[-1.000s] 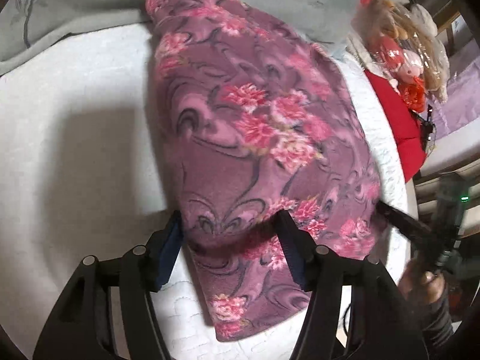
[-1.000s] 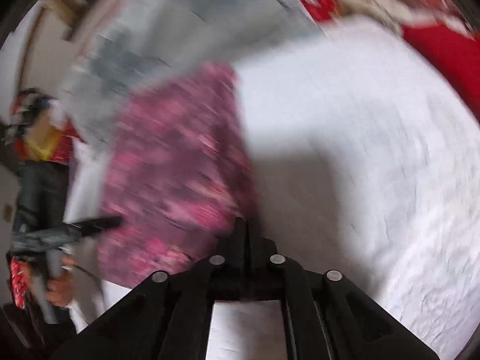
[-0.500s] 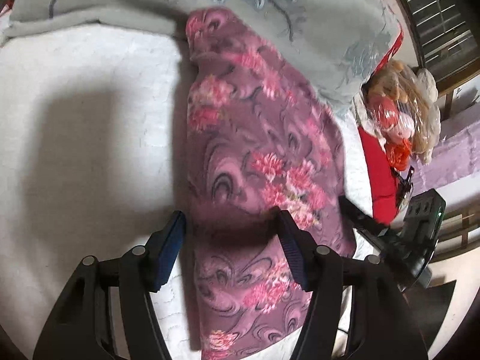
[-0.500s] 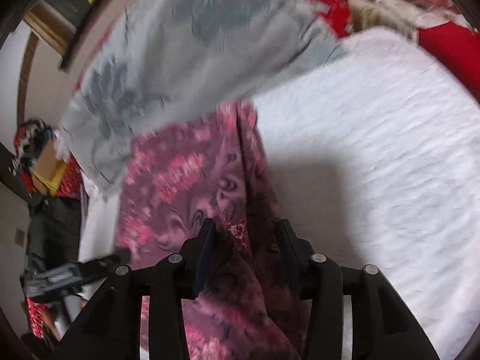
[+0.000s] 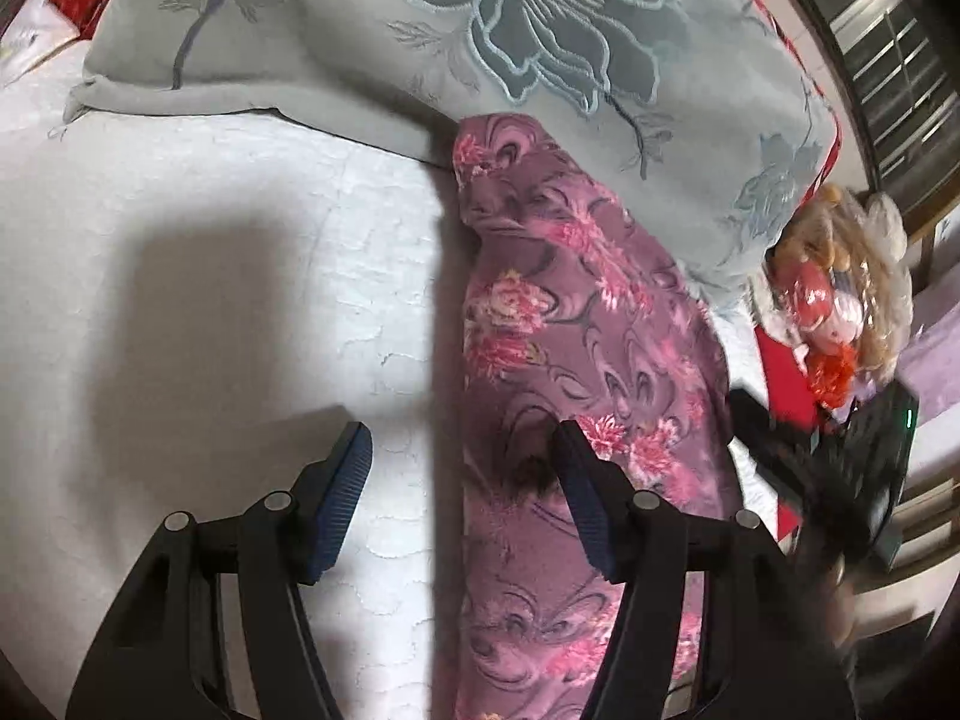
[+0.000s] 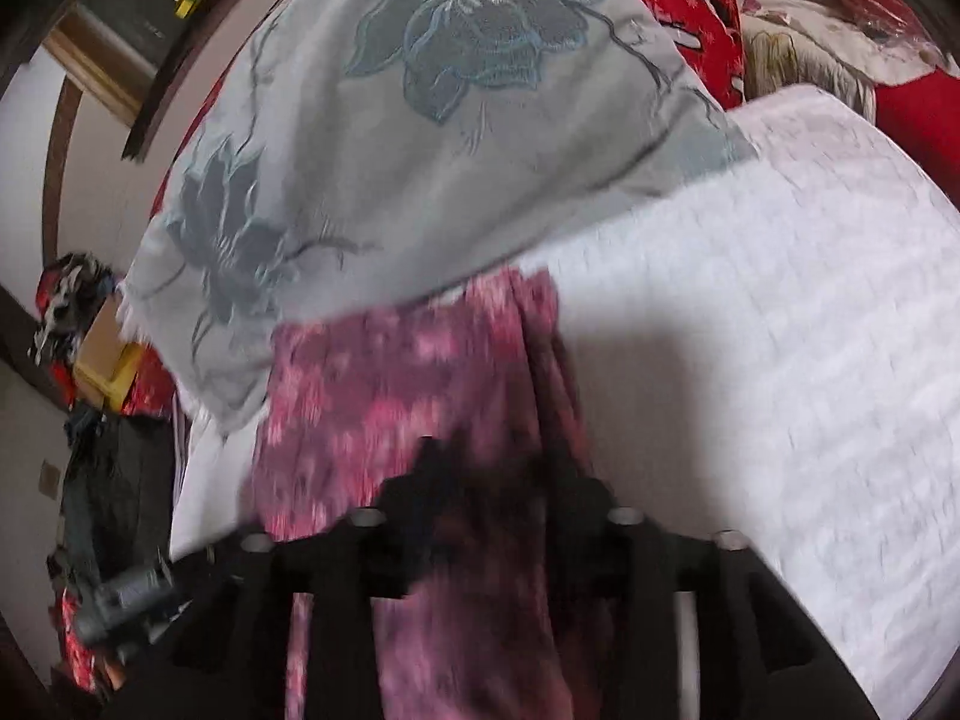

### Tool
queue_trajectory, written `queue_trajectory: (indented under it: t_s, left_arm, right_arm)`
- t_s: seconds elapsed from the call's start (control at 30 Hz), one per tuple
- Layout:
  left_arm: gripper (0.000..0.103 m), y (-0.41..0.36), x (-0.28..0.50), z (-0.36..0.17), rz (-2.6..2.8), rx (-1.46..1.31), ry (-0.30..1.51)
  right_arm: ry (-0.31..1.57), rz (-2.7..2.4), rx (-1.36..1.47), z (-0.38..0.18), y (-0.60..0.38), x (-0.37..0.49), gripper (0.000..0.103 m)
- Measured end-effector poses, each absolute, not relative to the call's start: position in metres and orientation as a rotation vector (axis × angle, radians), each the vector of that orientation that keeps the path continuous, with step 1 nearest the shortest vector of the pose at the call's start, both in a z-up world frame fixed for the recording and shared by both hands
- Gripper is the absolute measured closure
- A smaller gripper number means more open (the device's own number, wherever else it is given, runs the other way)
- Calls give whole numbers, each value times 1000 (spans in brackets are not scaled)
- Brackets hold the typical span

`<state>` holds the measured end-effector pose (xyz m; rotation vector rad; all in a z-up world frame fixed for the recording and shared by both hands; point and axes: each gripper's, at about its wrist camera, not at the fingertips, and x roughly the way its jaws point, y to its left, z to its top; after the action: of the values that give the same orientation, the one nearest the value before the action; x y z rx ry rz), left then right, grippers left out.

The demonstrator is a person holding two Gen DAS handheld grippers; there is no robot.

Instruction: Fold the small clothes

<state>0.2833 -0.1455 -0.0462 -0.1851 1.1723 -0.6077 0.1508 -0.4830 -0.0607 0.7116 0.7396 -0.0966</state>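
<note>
A purple fleece garment with pink flowers lies folded into a long strip on the white quilted bed, its far end against a grey pillow. My left gripper is open, with the strip's left edge between its fingers and nothing gripped. In the blurred right wrist view the garment runs under my right gripper, whose fingers stand apart over the cloth. The right gripper also shows at the right edge of the left wrist view.
A grey pillow with a dark embroidered flower lies across the head of the bed. Red cushions and a bagged doll sit beyond it. A white bed surface stretches to the right. Clutter stands off the bed's left.
The garment's wide spread has been folded into a narrow strip. My left gripper has shifted left, so the cloth now sits by its right finger. My right gripper has opened and moved onto the cloth.
</note>
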Motion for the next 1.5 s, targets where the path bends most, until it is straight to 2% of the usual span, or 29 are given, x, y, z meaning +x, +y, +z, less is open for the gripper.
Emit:
queue_trajectory:
  t_s: [0.17, 0.2, 0.23, 0.37, 0.5, 0.67, 0.73, 0.87, 0.9, 0.93, 1.0, 1.07, 1.1, 1.17, 1.2, 1.3, 1.47, 1.5]
  left_arm:
    - [41, -155, 280, -43, -593, -130, 1139]
    - [41, -158, 280, -43, -592, -124, 1136]
    - [41, -159, 280, -43, -592, -123, 1136]
    - [41, -163, 282, -43, -593, -126, 1138]
    - [41, -164, 282, -42, -595, -123, 1138]
    - [41, -164, 281, -38, -586, -112, 1126]
    - [41, -164, 280, -37, -580, -104, 1122]
    - [41, -162, 280, -35, -573, -108, 1119]
    - [41, -162, 280, -36, -572, -110, 1120]
    - [41, -161, 280, -35, -571, -110, 1120]
    - [41, -162, 280, -35, -570, -107, 1119]
    - [41, -162, 278, -34, -570, -100, 1113]
    - [41, -163, 277, -33, -569, -97, 1108]
    - [41, -163, 276, -31, -565, -88, 1100]
    - [41, -163, 276, -31, -561, -84, 1096]
    - [41, -163, 277, -33, -554, -82, 1097]
    - [41, -160, 279, -35, -561, -93, 1109]
    - [41, -158, 280, -35, -559, -97, 1106]
  right_arm:
    - [738, -131, 733, -63, -488, 186, 61]
    - [742, -128, 715, -62, -487, 191, 72]
    - [739, -120, 696, -60, -486, 195, 100]
    - [663, -118, 642, -46, -482, 191, 99]
    - [767, -156, 642, -72, -489, 196, 99]
    - [718, -132, 660, -60, -488, 185, 98]
    - [711, -106, 661, -53, -486, 183, 93]
    - [709, -107, 634, -48, -480, 170, 91]
    - [713, -109, 632, -49, -480, 168, 85]
    - [721, -109, 633, -50, -479, 167, 74]
    - [751, -105, 639, -58, -477, 168, 70]
    - [774, -99, 620, -63, -474, 168, 70]
    - [771, -94, 610, -63, -472, 167, 74]
    - [748, -87, 585, -58, -468, 166, 95]
    - [725, -82, 578, -53, -468, 165, 98]
    - [680, -104, 569, -46, -472, 163, 99]
    - [791, -125, 587, -72, -476, 175, 98]
    - [777, -127, 604, -70, -478, 173, 93]
